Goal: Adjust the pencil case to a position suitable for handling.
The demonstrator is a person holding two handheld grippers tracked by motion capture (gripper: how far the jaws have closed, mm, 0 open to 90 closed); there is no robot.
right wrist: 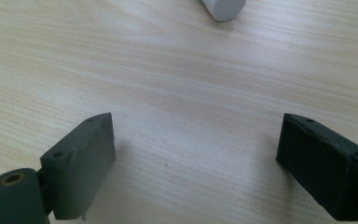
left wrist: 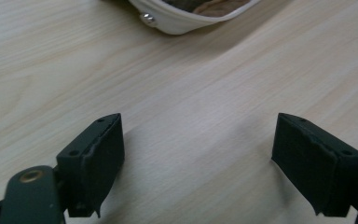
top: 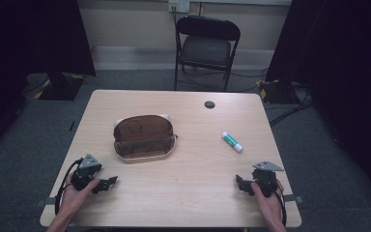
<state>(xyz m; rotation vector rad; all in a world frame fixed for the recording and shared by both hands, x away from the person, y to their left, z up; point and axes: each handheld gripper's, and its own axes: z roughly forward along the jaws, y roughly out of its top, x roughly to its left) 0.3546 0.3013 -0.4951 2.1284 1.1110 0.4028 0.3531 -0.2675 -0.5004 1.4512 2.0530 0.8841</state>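
At the lower left of the high view your left hand (top: pixel 75 193) holds the left gripper (top: pixel 107 182) low over the table (top: pixel 193 193), near its front left corner, with its jaws pointing toward the middle; in the left gripper view those jaws stand wide apart with nothing but bare wood between them. Just above and to the right of that gripper, left of the frame's centre, an open brown pencil case (top: pixel 144 137) lies flat on the table with its dark lining facing up, and its pale rim with a metal stud (left wrist: pixel 147 18) reaches into the top of the left gripper view. Further right, a white glue stick with a green label (top: pixel 232 141) lies on its side, angled, well apart from the case. A small dark round grommet (top: pixel 209 104) sits in the tabletop toward the far edge. At the lower right your right hand (top: pixel 269 198) holds the right gripper (top: pixel 242 183), also spread wide and empty, and the rounded white end of the glue stick (right wrist: pixel 223 8) shows at the top of the right gripper view. Beyond the table, at the top centre, stands a black folding chair (top: pixel 206 46).
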